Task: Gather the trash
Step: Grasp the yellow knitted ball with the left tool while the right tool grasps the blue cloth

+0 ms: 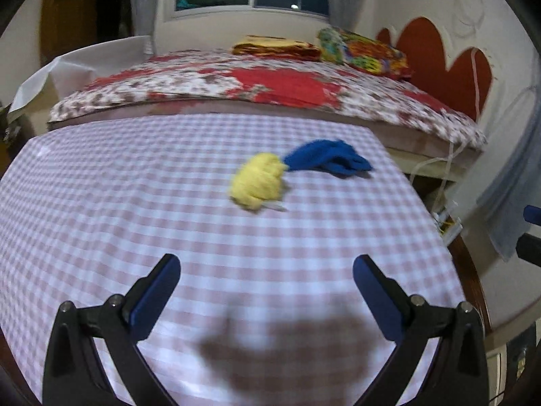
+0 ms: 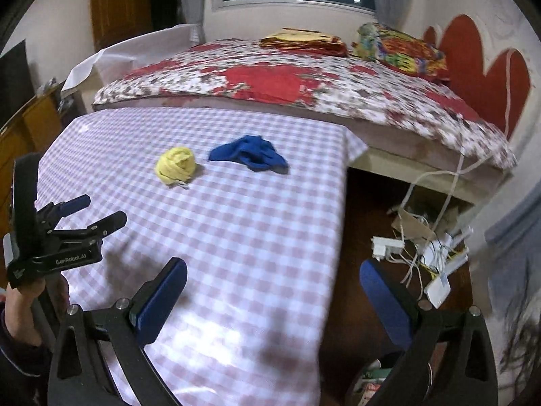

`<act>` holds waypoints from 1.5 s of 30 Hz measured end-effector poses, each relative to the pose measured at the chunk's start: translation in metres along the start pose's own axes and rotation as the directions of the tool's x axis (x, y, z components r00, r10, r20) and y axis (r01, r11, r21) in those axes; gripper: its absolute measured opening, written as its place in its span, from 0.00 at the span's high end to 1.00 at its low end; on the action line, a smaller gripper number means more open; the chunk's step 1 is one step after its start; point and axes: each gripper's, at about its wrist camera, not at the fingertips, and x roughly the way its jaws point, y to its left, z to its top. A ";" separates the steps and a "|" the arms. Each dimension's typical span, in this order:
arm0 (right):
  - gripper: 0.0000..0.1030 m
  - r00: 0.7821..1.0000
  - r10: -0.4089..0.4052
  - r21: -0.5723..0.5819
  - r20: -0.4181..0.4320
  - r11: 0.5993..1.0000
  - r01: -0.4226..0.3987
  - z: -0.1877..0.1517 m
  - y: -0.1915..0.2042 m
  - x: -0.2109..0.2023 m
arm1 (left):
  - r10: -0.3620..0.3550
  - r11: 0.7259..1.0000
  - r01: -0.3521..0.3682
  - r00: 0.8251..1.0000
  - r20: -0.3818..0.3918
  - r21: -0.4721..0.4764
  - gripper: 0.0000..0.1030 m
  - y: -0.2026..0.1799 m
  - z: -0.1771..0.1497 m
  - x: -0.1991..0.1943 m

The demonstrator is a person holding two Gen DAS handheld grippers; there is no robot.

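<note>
A crumpled yellow cloth wad [image 1: 258,181] lies on the checked tablecloth [image 1: 135,203], with a small white scrap [image 1: 275,207] at its near edge. A crumpled blue cloth [image 1: 329,157] lies just right of it. Both also show in the right wrist view, the yellow wad [image 2: 176,165] and the blue cloth [image 2: 250,157]. My left gripper [image 1: 267,264] is open and empty, low over the table, short of the yellow wad; it also shows in the right wrist view [image 2: 101,211]. My right gripper [image 2: 274,267] is open and empty over the table's right edge.
A bed with a red floral cover [image 2: 287,81] stands right behind the table. Cables, a power strip and white boxes [image 2: 432,253] lie on the dark floor to the table's right. A wooden cabinet [image 2: 30,128] stands at left.
</note>
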 end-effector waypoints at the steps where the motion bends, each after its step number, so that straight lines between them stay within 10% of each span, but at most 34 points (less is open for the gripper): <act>1: 0.00 1.000 0.004 -0.008 0.000 1.000 -0.004 0.004 0.003 0.003 | 0.005 1.000 -0.005 1.000 0.001 -0.003 0.01 0.005 0.002 0.003; 18: 0.00 0.997 0.057 -0.001 -0.052 0.998 -0.057 0.080 -0.008 0.140 | -0.021 0.999 0.025 0.996 -0.092 0.044 0.15 0.019 0.043 0.107; 32: 0.20 0.985 0.090 -0.066 -0.149 0.993 -0.100 0.123 0.003 0.270 | -0.052 0.996 0.063 0.987 -0.152 0.070 0.27 0.011 0.064 0.164; 45: 0.77 0.987 0.075 -0.080 -0.139 0.993 -0.086 0.115 0.008 0.267 | -0.115 0.990 0.126 0.982 -0.150 0.070 0.63 -0.001 0.065 0.170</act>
